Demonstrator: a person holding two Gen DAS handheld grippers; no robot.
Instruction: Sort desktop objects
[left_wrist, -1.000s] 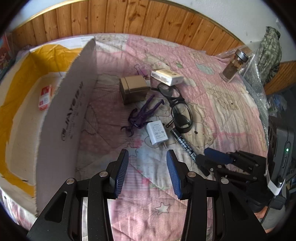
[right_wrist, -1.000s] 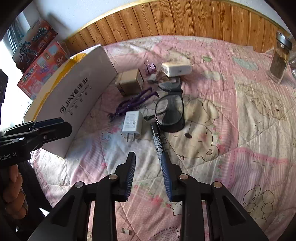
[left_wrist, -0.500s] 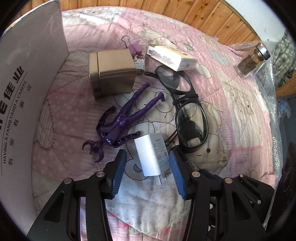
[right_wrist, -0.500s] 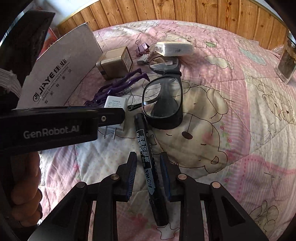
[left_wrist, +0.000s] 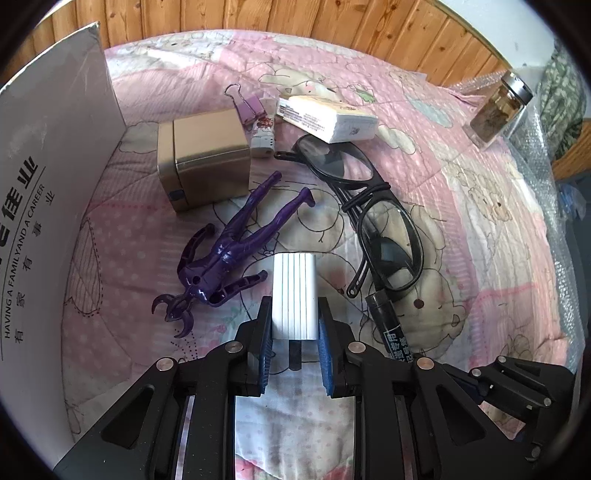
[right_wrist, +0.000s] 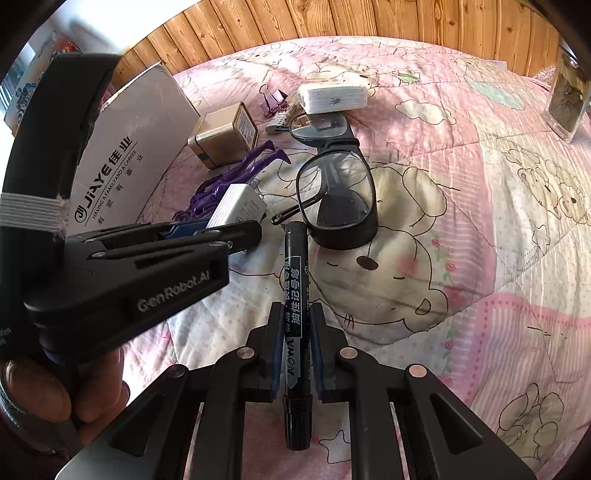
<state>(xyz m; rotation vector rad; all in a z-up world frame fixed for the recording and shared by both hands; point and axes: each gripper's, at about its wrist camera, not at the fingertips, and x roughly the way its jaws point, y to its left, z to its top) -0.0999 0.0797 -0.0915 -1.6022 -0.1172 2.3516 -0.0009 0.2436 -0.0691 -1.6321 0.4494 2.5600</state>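
Observation:
My left gripper (left_wrist: 294, 317) is shut on the white charger (left_wrist: 294, 295), tilted up off the pink quilt; it also shows in the right wrist view (right_wrist: 240, 208). My right gripper (right_wrist: 297, 325) is shut on the black marker (right_wrist: 296, 295), which lies along the fingers; its cap end shows in the left wrist view (left_wrist: 391, 332). A purple figure (left_wrist: 229, 254) lies left of the charger. Black glasses (left_wrist: 373, 218) lie to its right.
A white cardboard box flap (left_wrist: 48, 184) stands at the left. A gold box (left_wrist: 205, 158), a purple binder clip (left_wrist: 247, 105), a white packet (left_wrist: 328, 118) and a glass jar (left_wrist: 498, 110) sit farther back. Wooden panelling backs the bed.
Both grippers moved forward and down and closed. The left one took hold of the charger and tipped it up. The right one closed on the marker.

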